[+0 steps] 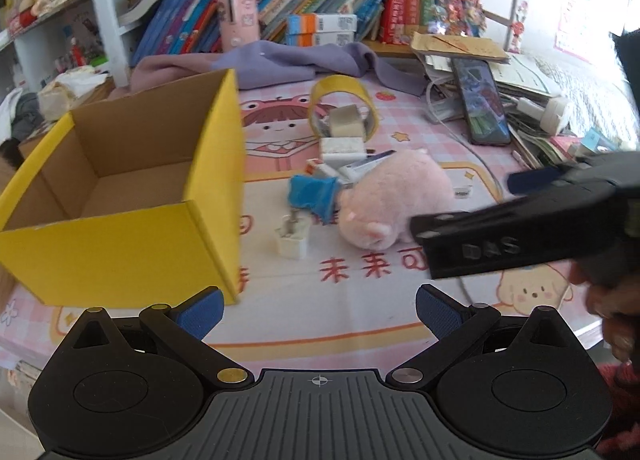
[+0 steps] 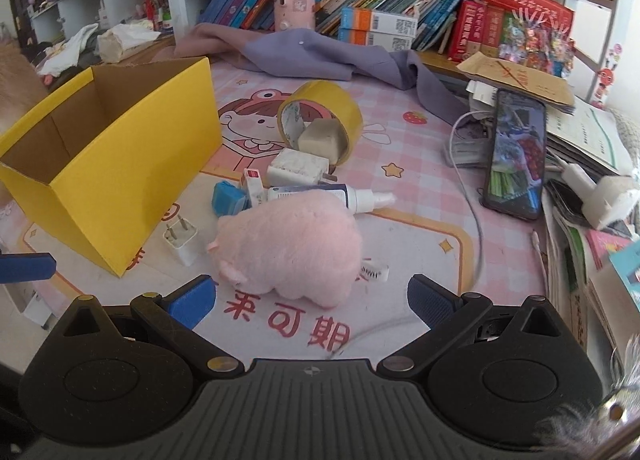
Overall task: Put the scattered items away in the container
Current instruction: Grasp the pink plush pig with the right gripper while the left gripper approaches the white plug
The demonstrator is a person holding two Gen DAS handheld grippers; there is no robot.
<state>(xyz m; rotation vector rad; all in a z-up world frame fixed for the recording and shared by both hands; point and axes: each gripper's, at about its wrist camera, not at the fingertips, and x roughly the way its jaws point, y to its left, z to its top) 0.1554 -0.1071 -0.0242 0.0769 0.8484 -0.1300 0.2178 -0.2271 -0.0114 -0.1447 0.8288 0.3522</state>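
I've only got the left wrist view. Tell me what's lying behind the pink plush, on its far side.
Observer: A white spray bottle lies on its side just behind the pink plush, with its nozzle pointing right.
Operator: Report the right tool's opening. I only see it side-on.
Observer: The right tool is open wide, and the plush sits right in front of the gap between its fingers.
Operator: Check the cable that the right tool blocks in my view.
Observer: The white cable curves down across the mat to the right of the plush, apart from it.
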